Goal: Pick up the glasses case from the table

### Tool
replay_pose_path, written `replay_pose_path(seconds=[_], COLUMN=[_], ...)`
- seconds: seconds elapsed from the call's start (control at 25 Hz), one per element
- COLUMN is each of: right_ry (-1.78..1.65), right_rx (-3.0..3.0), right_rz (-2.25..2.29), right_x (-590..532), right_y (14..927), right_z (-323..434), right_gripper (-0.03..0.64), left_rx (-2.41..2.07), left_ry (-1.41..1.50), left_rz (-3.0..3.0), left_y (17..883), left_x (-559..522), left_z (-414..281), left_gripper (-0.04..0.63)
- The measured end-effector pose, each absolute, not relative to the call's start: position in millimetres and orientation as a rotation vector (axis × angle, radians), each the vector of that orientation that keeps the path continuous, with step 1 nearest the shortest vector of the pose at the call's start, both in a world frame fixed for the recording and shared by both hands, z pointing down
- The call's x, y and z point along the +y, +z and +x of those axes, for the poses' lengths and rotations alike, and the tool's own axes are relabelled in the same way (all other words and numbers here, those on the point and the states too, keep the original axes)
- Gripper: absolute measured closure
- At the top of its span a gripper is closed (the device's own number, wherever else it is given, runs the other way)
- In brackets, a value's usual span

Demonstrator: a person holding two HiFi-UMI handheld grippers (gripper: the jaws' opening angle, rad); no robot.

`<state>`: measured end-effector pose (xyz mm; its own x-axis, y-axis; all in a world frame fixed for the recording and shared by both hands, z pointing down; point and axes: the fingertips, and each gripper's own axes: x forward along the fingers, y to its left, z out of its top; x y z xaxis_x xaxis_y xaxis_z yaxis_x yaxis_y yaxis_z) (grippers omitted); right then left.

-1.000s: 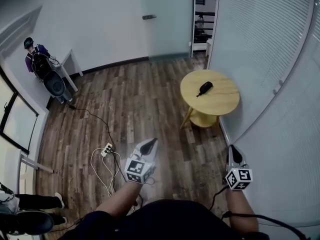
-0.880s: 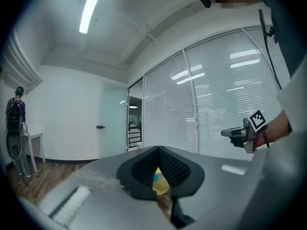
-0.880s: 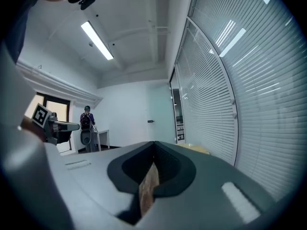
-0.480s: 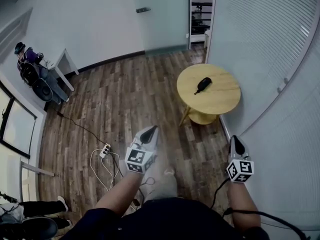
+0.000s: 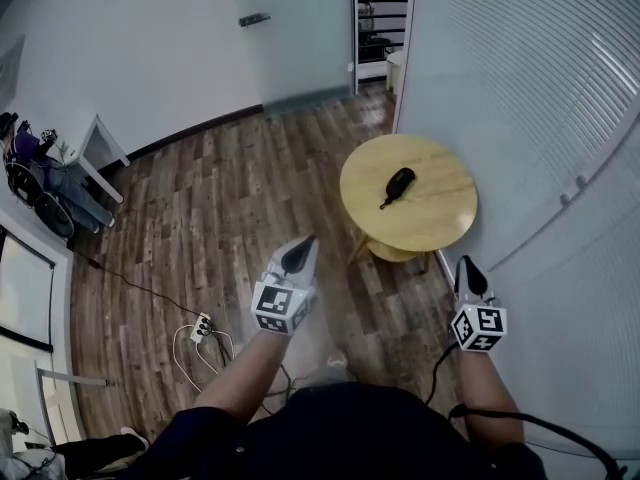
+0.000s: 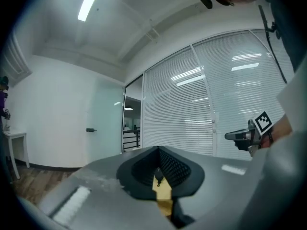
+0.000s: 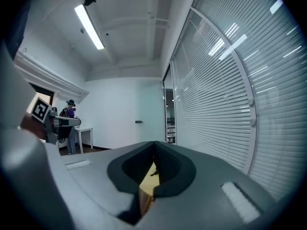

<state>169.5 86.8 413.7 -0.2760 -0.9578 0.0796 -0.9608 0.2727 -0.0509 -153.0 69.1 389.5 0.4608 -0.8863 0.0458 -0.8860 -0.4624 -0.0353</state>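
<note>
The black glasses case (image 5: 398,183) lies on the round yellow table (image 5: 440,218) ahead and to the right in the head view. My left gripper (image 5: 303,246) is shut and empty, held level over the wooden floor well short of the table. My right gripper (image 5: 468,265) is also shut and empty, just in front of the table's near edge. In the left gripper view the case (image 6: 158,175) and table (image 6: 164,195) show through the slit between the closed jaws. The right gripper view shows the case (image 7: 154,173) the same way.
A wall of white blinds (image 5: 520,118) runs close along the right of the table. A power strip with cables (image 5: 203,324) lies on the floor at the left. A white desk (image 5: 95,148) and a person stand far left. A frosted door (image 5: 290,38) is beyond.
Both grippers have travelled forward together toward the table, which now appears nearer. Both stay shut. The case has not moved.
</note>
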Motion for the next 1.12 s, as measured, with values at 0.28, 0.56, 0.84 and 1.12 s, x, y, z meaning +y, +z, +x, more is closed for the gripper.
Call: replay_pose_path(seconds=[0.28, 0.56, 0.84, 1.12], right_ry=[0.183, 0.223, 0.216, 0.341], right_rx=[-2.42, -2.408, -2.428, -2.427], right_rz=[1.945, 1.966, 1.943, 1.833], right_x=[-2, -78, -178, -287], right_y=[422, 434, 443, 461], right_z=[157, 158, 172, 184], right_gripper=[0.609, 0.609, 0.609, 0.609], left_rx=[1.538, 1.481, 1.46, 1.542], left_ry=[-0.112, -0.138, -0.212, -0.25], left_rz=[-2.731, -2.771, -2.79, -2.774], left_y=[397, 413, 432, 428], left_x=[-32, -121, -212, -309], left_z=[-159, -136, -99, -85], left_gripper=[0.592, 0.592, 0.592, 0.592])
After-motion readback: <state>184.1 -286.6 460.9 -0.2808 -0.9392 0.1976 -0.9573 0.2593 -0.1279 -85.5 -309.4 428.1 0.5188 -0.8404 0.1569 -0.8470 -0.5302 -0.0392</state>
